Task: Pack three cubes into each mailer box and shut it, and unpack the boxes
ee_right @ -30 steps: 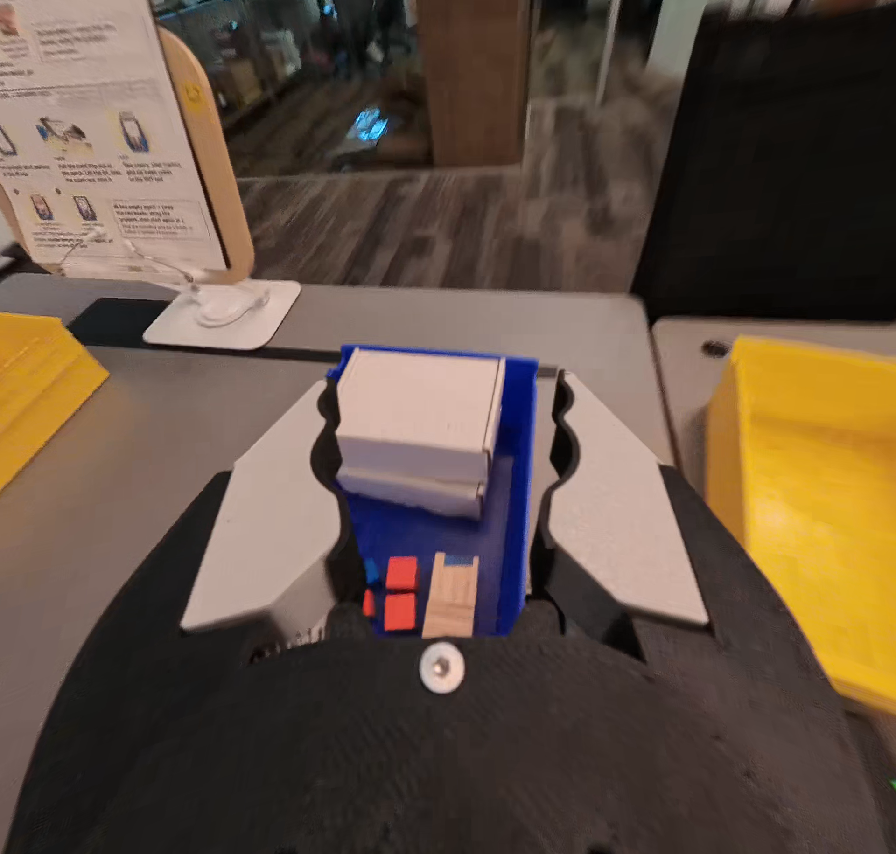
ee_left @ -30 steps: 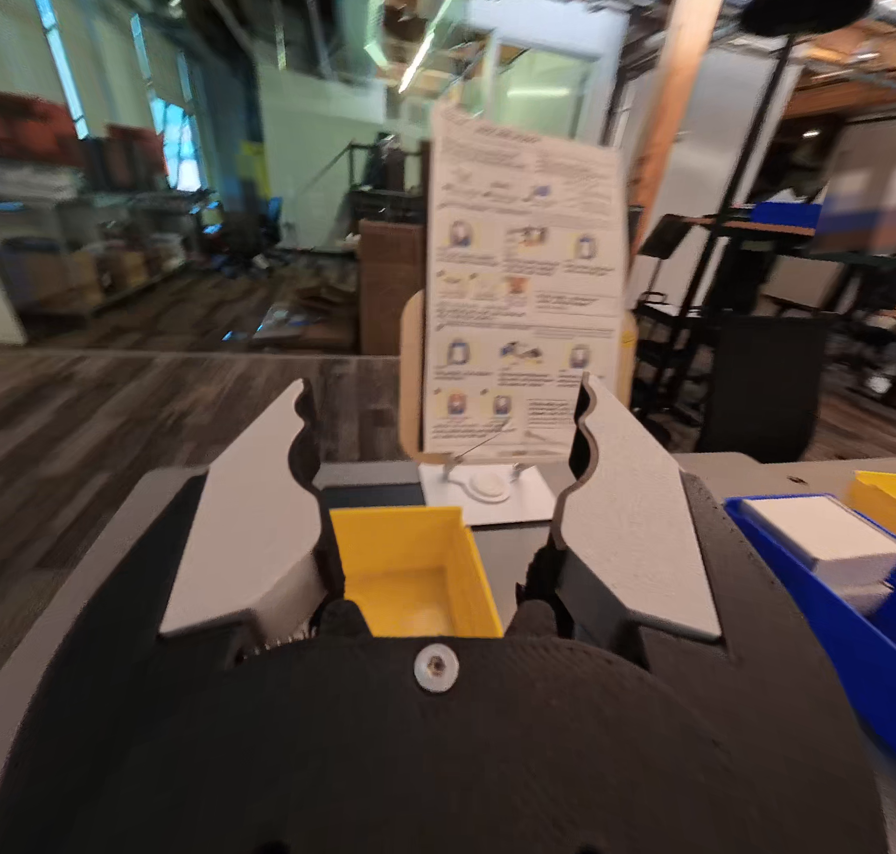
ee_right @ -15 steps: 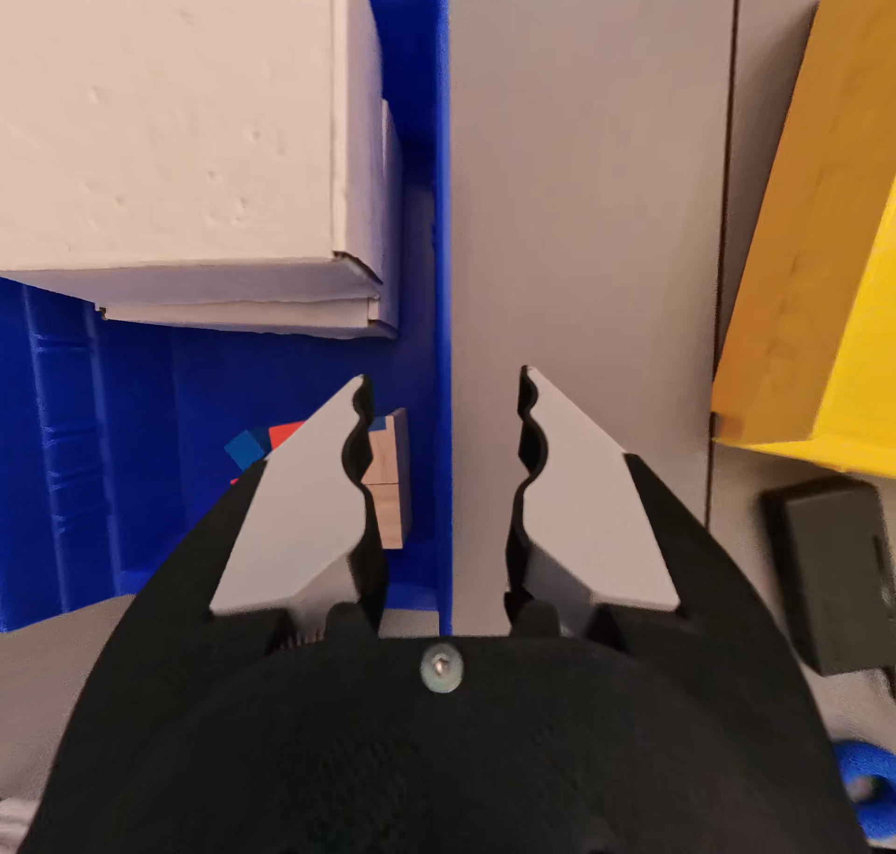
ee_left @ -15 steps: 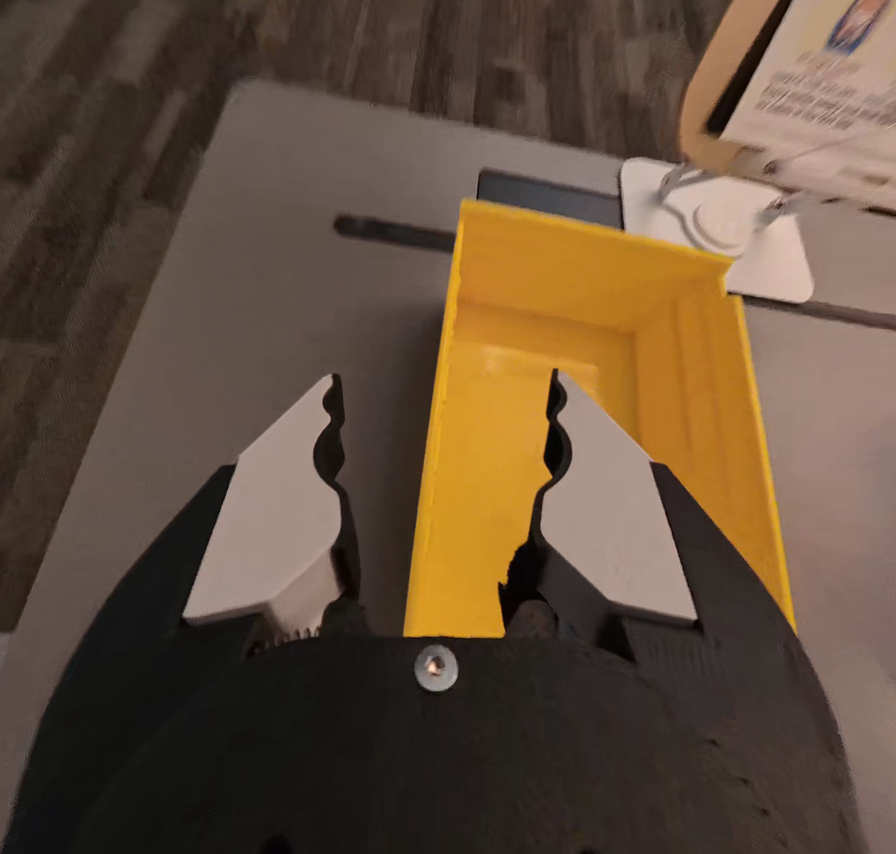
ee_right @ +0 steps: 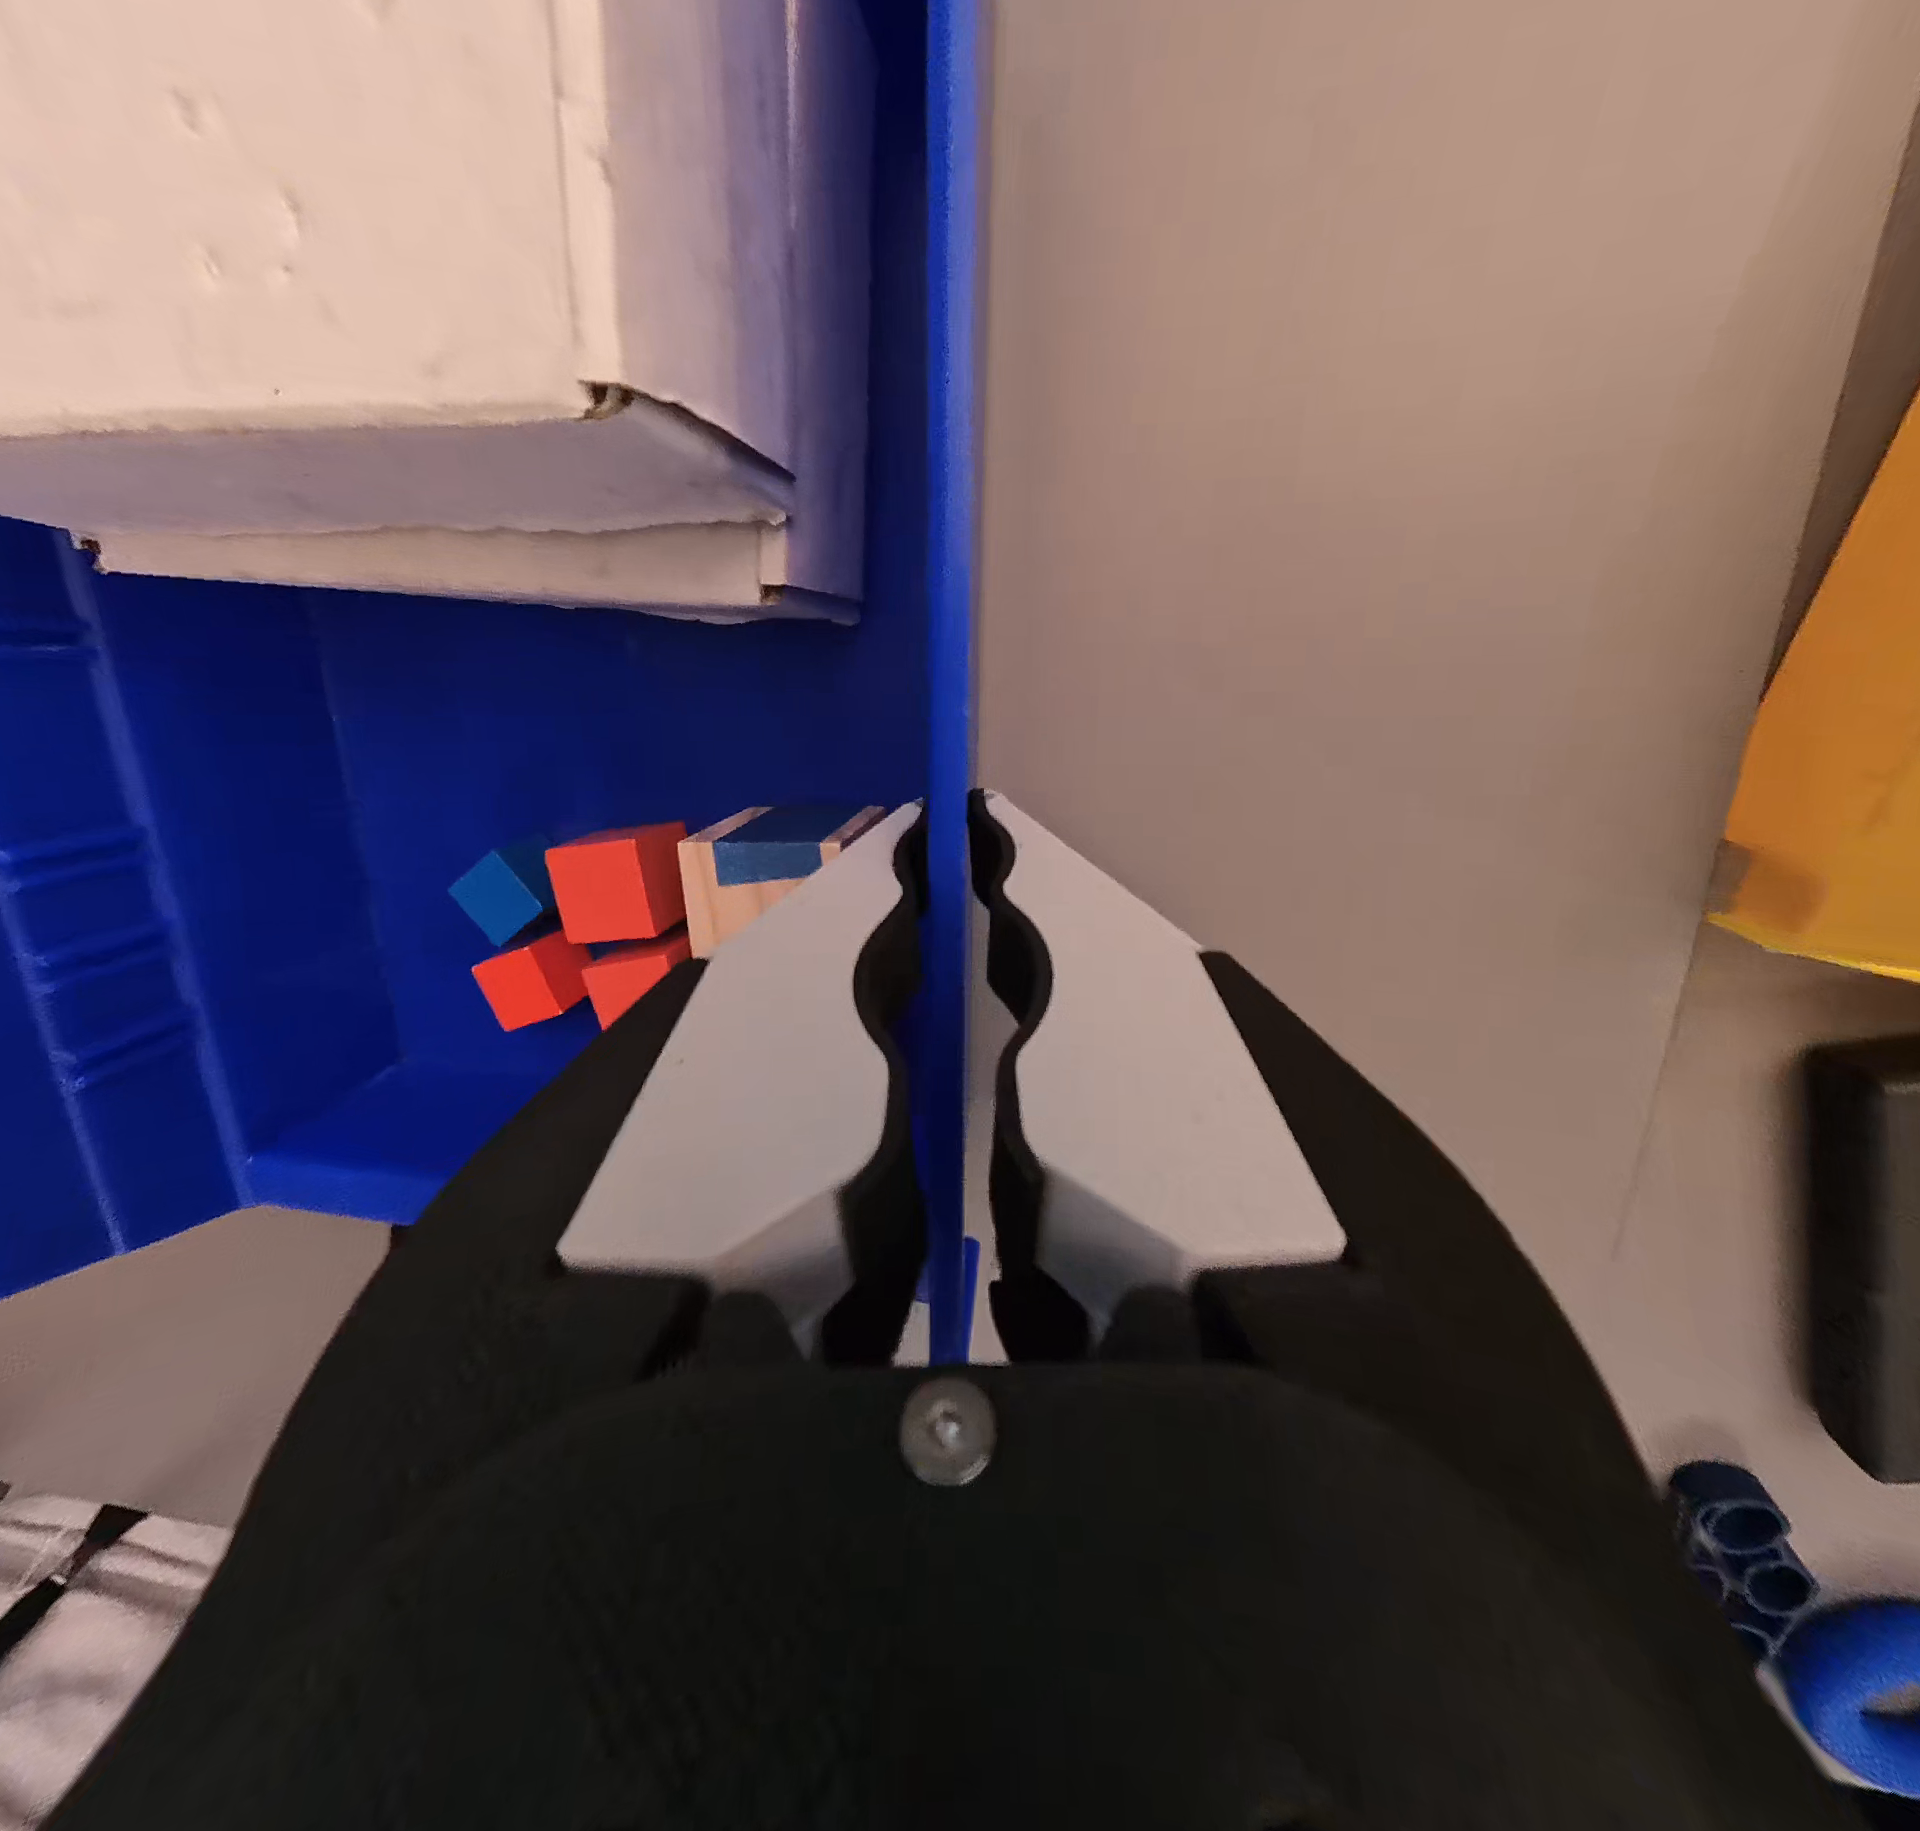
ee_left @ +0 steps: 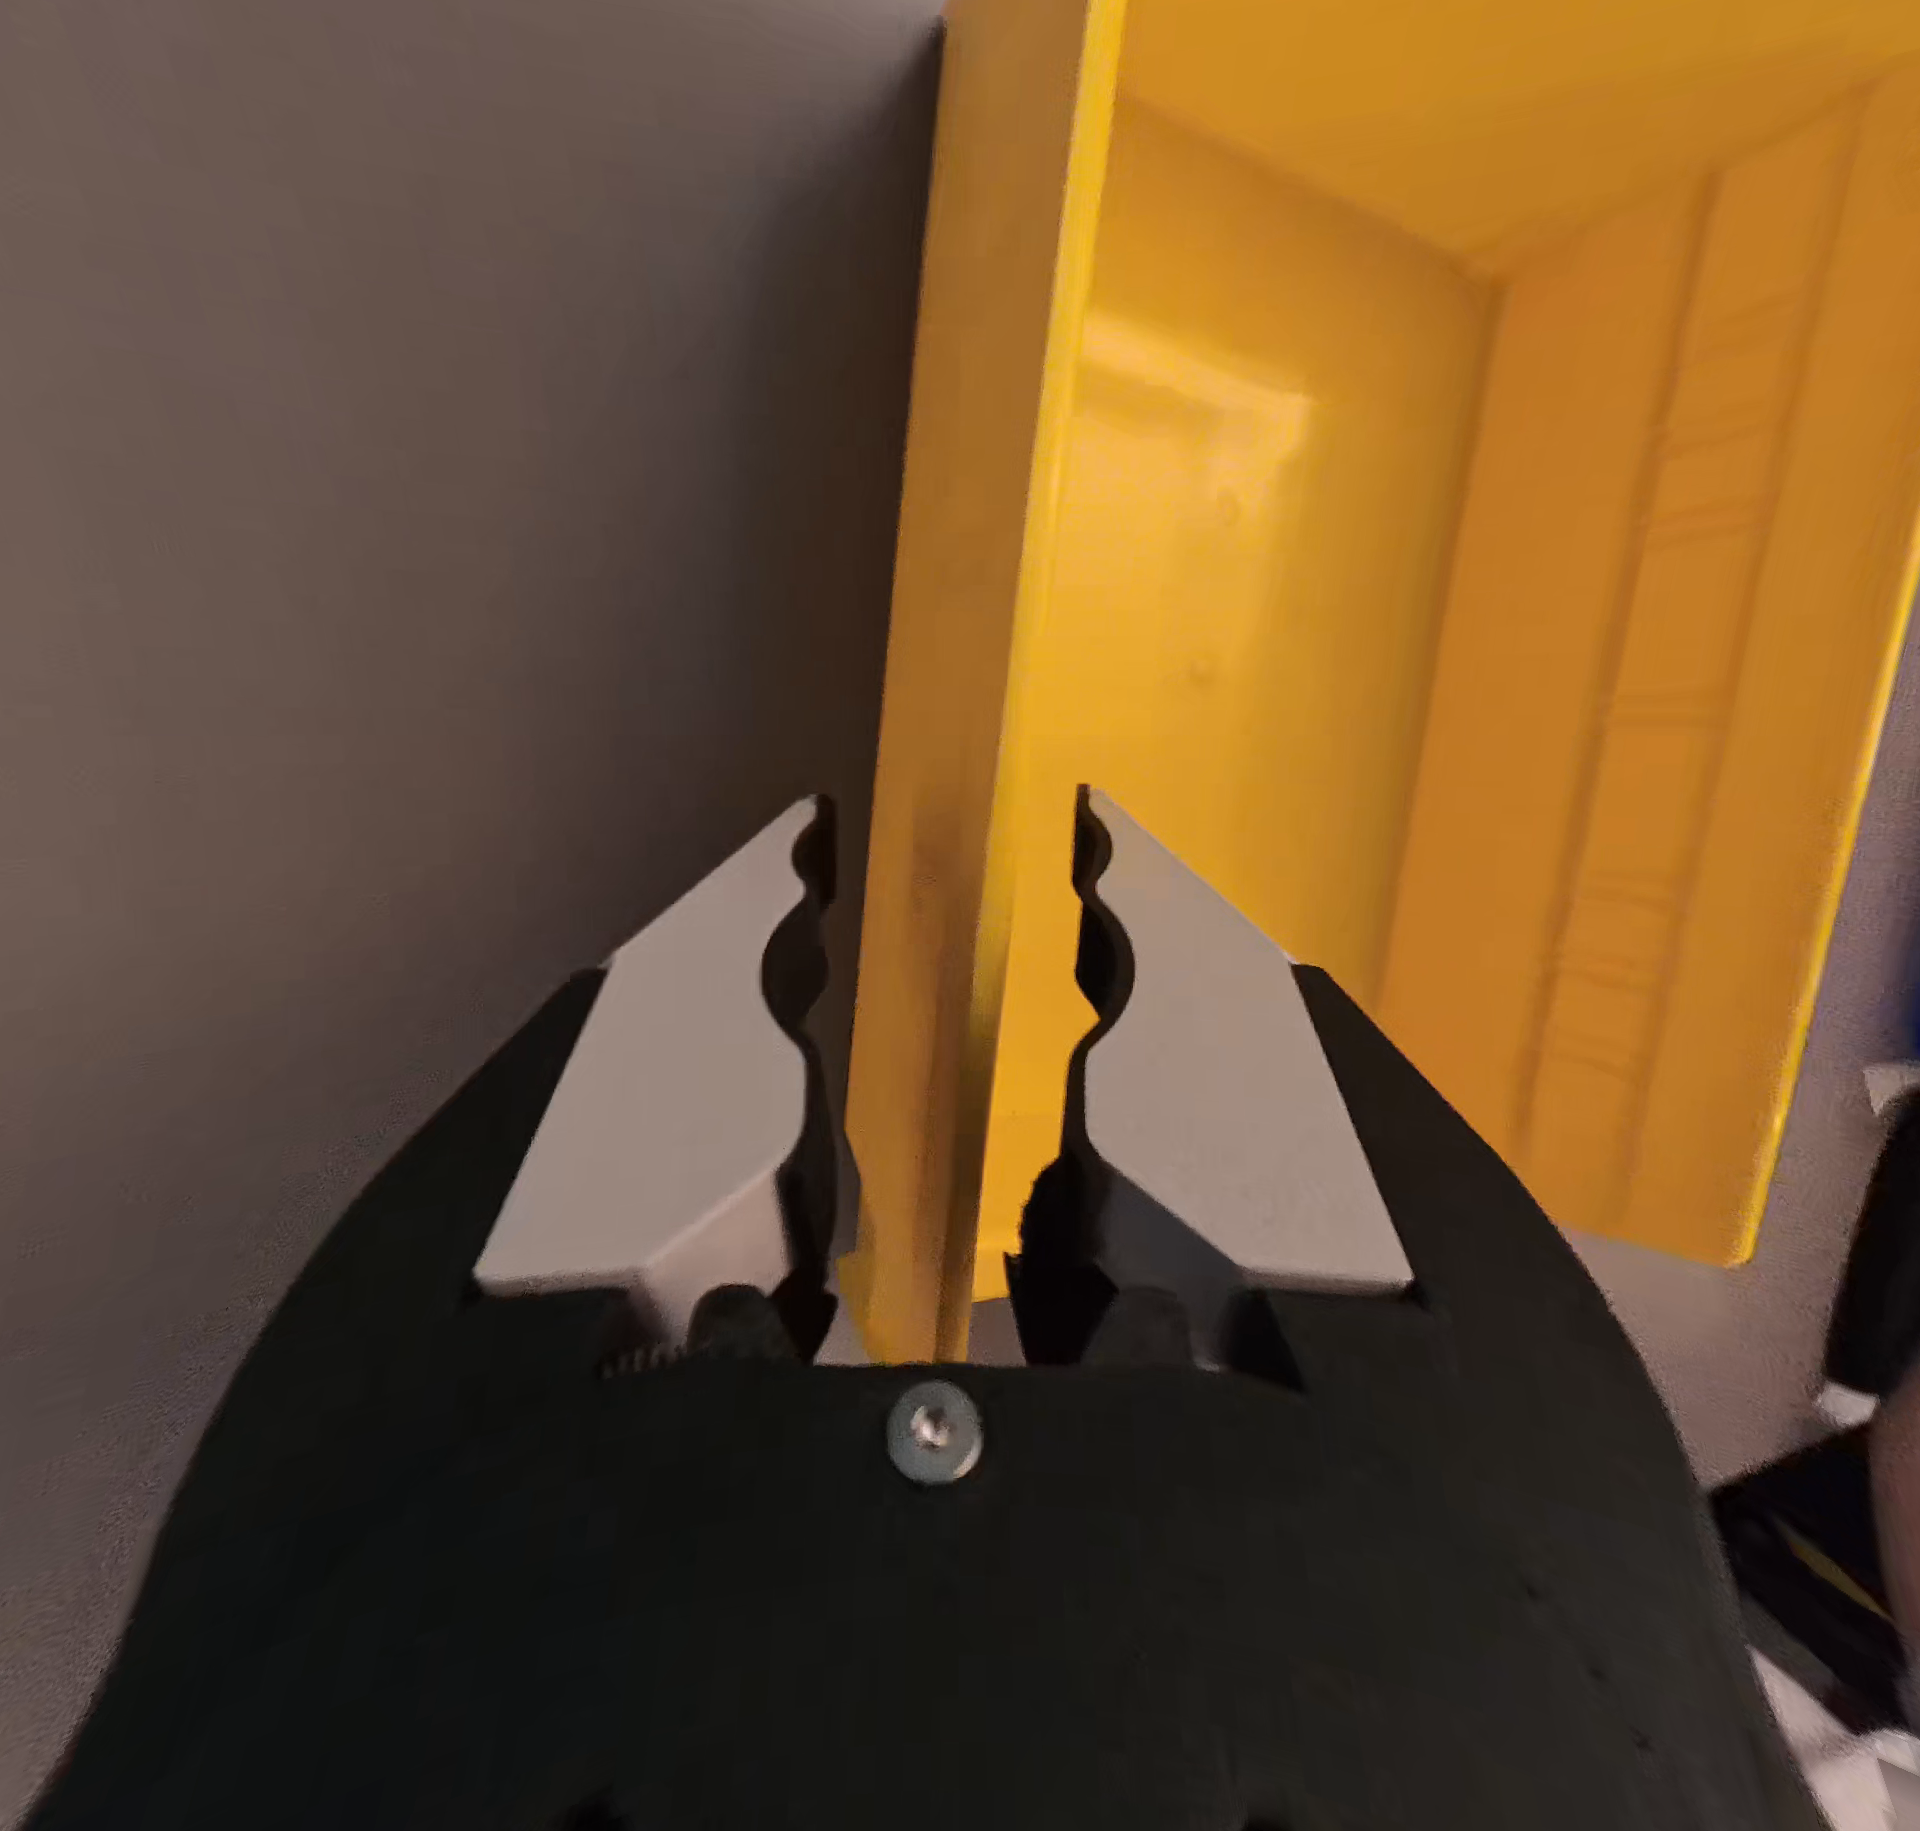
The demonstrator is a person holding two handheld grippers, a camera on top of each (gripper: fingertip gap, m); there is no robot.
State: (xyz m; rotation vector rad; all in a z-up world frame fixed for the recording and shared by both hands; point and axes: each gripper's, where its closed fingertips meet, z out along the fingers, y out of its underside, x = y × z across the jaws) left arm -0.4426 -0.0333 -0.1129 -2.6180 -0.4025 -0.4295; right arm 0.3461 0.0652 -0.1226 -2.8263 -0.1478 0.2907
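A grey counter (ee_left: 416, 534) fills the left half of the left wrist view, and the same plain surface (ee_right: 1403, 534) takes up the right half of the right wrist view. Nothing of the room beyond is shown; both cameras are pointed down at close range.

In the left wrist view, the left gripper (ee_left: 951, 805) is set astride the left wall of a yellow bin (ee_left: 1299, 534), one jaw outside and one inside. The jaws are spread, with a gap seen on either side of the wall. The bin's far end is cut off at the top edge. At the lower right, dark blurred shapes cannot be identified.

In the right wrist view, the right gripper (ee_right: 945, 805) is pressed together on the right wall of a blue bin (ee_right: 208, 846), pinching it. Two white mailer boxes (ee_right: 312, 223) are stacked inside the bin at the upper left, closed and cut off by the frame. Red, blue and bare-wood cubes (ee_right: 613, 893) are heaped on the bin floor at centre left, partly hidden behind the left jaw; their count cannot be told. A second yellow bin (ee_right: 1839, 794) is clipped at the right edge, a black block (ee_right: 1870, 1251) lies below it, and a blue plastic part (ee_right: 1787, 1615) sits at the lower right. White cloth (ee_right: 62, 1625) is blurred at the lower left.
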